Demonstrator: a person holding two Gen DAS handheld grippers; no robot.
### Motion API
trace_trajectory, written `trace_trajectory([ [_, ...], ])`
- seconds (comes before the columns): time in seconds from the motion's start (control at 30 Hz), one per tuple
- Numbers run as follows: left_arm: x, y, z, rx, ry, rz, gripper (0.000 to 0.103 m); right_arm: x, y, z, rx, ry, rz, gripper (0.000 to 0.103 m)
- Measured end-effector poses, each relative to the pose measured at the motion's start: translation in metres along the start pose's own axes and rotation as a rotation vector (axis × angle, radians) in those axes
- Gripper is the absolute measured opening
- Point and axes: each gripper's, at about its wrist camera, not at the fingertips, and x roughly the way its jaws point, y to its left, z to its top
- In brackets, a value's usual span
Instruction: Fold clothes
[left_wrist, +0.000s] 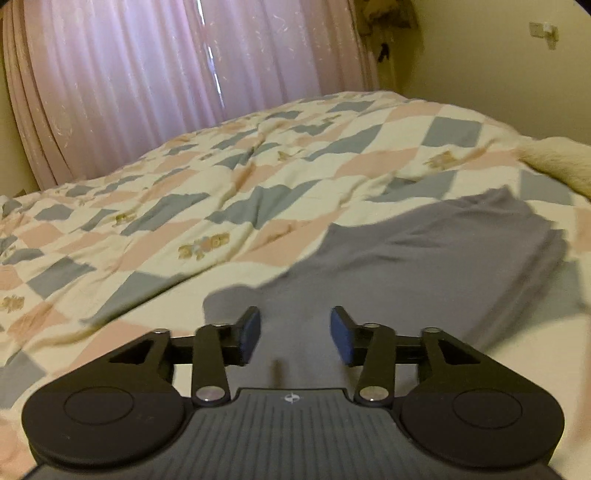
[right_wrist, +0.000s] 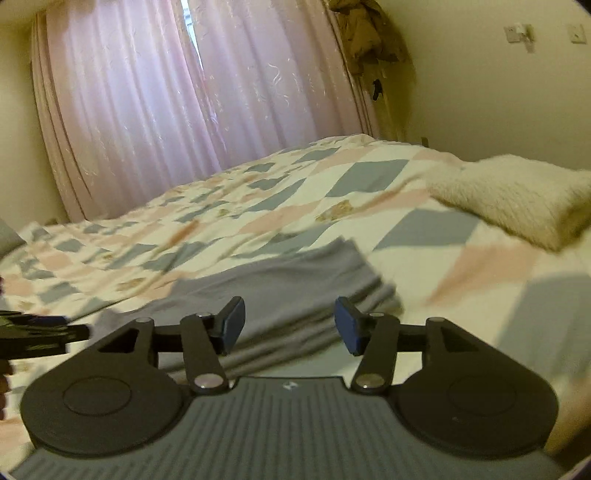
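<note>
Left wrist view: the left gripper (left_wrist: 295, 334) has its blue pads apart, nothing between them, above the folded grey garment (left_wrist: 424, 258) lying on the checked quilt (left_wrist: 221, 177). The right gripper (right_wrist: 290, 325) is likewise parted and empty, near the garment's stacked right edge; pink curtains (right_wrist: 184, 103) hang beyond.

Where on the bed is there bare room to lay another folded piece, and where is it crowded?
Free: the wide stretch of quilt between the grey garment and the curtain, and the strip between the garment and the fluffy pillow. Crowded: the near edge, where the garment lies under the open left gripper and right gripper.
</note>
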Motion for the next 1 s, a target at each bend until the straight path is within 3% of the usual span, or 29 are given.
trace_trajectory([
  [0.23,-0.077,0.001,-0.018,-0.021,-0.082,-0.042,0.054,-0.087,0.023,-0.016,-0.003,-0.077,0.003,0.057],
  [0.43,-0.106,0.000,-0.029,-0.039,-0.099,-0.031,0.056,-0.123,0.036,-0.016,-0.042,-0.112,0.016,0.061],
  [0.6,-0.105,0.000,-0.034,-0.043,-0.068,-0.015,0.057,-0.115,0.039,-0.014,-0.029,-0.089,0.035,0.062],
  [0.83,-0.068,0.004,-0.032,-0.067,0.016,-0.009,0.061,-0.071,0.033,-0.004,-0.031,-0.017,0.041,0.065],
  [0.9,-0.052,0.019,-0.035,-0.142,0.044,-0.058,0.070,-0.059,0.024,-0.003,-0.018,0.006,0.044,0.065],
  [1.0,-0.020,0.060,-0.044,-0.349,0.121,-0.191,0.070,-0.037,0.008,-0.004,0.007,0.055,0.035,0.065],
])
